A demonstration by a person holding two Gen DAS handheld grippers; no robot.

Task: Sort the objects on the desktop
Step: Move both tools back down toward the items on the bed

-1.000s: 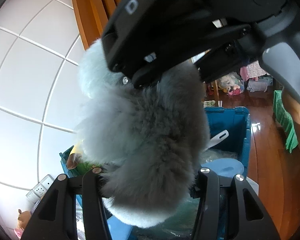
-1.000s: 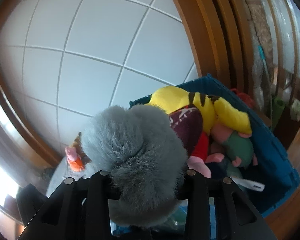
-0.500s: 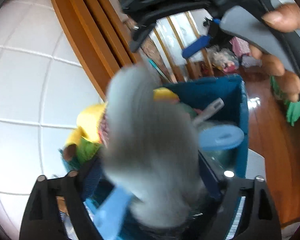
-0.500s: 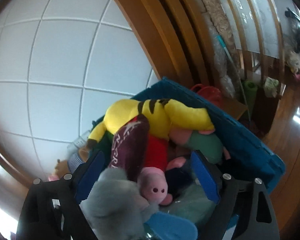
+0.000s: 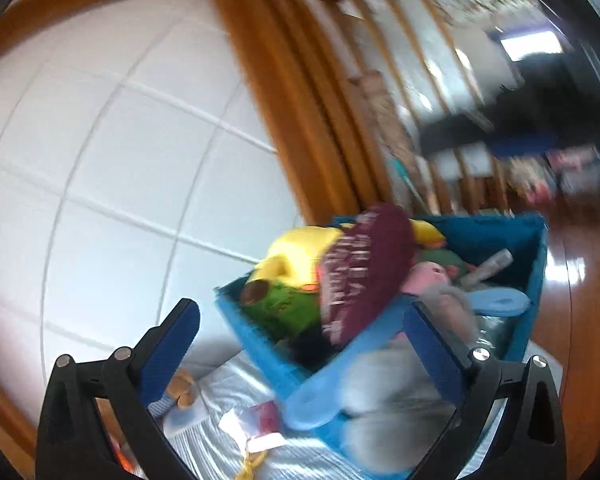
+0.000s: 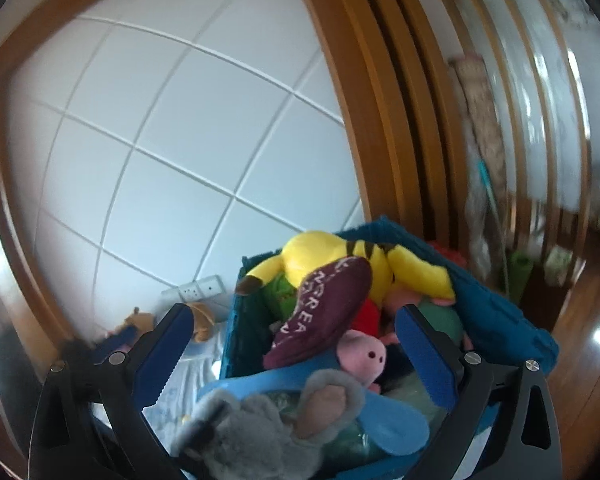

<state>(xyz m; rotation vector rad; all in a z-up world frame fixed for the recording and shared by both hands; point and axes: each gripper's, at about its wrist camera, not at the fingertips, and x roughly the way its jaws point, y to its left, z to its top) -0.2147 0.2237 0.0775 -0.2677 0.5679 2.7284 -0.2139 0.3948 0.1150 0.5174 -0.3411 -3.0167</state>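
A grey plush koala [image 6: 260,428] lies on blue lids at the near end of a blue storage bin [image 6: 496,320], free of both grippers. In the left wrist view the koala [image 5: 380,392] is a grey blur low in the bin [image 5: 252,344]. My left gripper [image 5: 300,316] is opening wide, and its blue pads touch nothing. My right gripper [image 6: 292,320] is opening too, with the koala lying below and clear of its pads. The bin also holds a yellow plush [image 6: 332,252], a maroon lettered toy [image 6: 324,312] and a pink pig plush [image 6: 364,356].
A white tiled wall [image 6: 180,140] and a wooden door frame [image 6: 380,120] rise behind the bin. A wall socket [image 6: 200,288] and a small brown toy [image 6: 202,320] sit to its left. Striped cloth [image 5: 228,400] with small packets lies beside the bin. Wooden floor [image 5: 580,300] is at the right.
Both grippers held the grey koala above the bin, then opened. The koala dropped onto the near end of the bin. Both views swung left and the right gripper left the left view.
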